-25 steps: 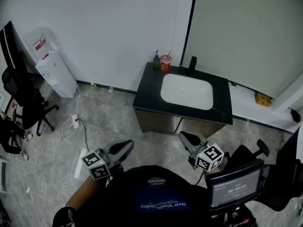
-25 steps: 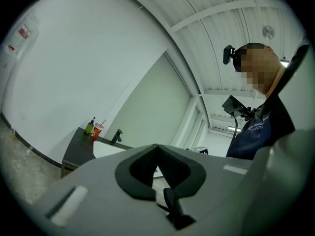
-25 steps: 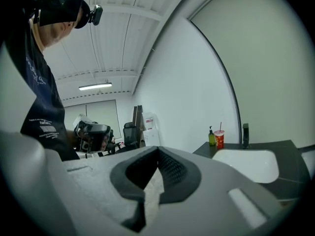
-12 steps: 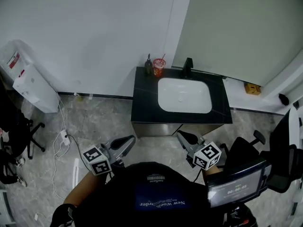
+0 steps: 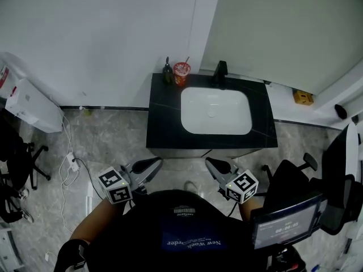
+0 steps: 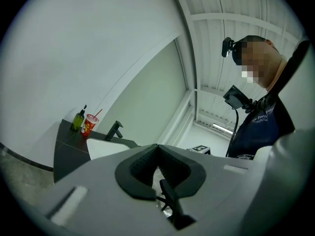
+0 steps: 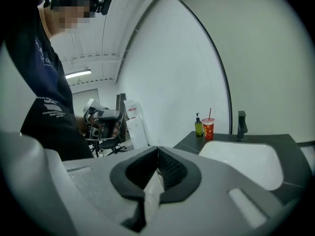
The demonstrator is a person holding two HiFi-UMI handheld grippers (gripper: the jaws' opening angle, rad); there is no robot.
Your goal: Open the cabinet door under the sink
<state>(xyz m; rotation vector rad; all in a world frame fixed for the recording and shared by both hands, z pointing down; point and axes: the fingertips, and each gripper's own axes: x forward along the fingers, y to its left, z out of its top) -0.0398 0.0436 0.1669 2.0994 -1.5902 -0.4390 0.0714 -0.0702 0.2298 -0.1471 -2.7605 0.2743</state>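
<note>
The sink unit has a black countertop point(image 5: 161, 126) and a white basin point(image 5: 215, 111). Only a thin strip of the cabinet front point(image 5: 181, 152) shows below the counter's front edge, and the door itself is hard to make out from above. My left gripper point(image 5: 154, 163) and right gripper point(image 5: 211, 163) both hover just short of that front, apart from it, and touch nothing. The left gripper point(image 6: 157, 146) has its jaws together and empty. The right gripper point(image 7: 157, 149) is likewise shut with nothing held. The counter's dark side panel point(image 6: 66, 156) lies ahead on the left.
A green soap bottle point(image 5: 168, 71), a red cup with a straw point(image 5: 181, 72) and a black faucet point(image 5: 220, 71) stand at the counter's back. A white water dispenser point(image 5: 31, 103) and a floor cable point(image 5: 71, 163) lie left. Office chairs stand at left point(image 5: 17, 169) and right point(image 5: 340, 169).
The person has stepped toward the sink unit, which now sits centred and closer. Both grippers came forward and slightly down with it, jaws staying shut.
</note>
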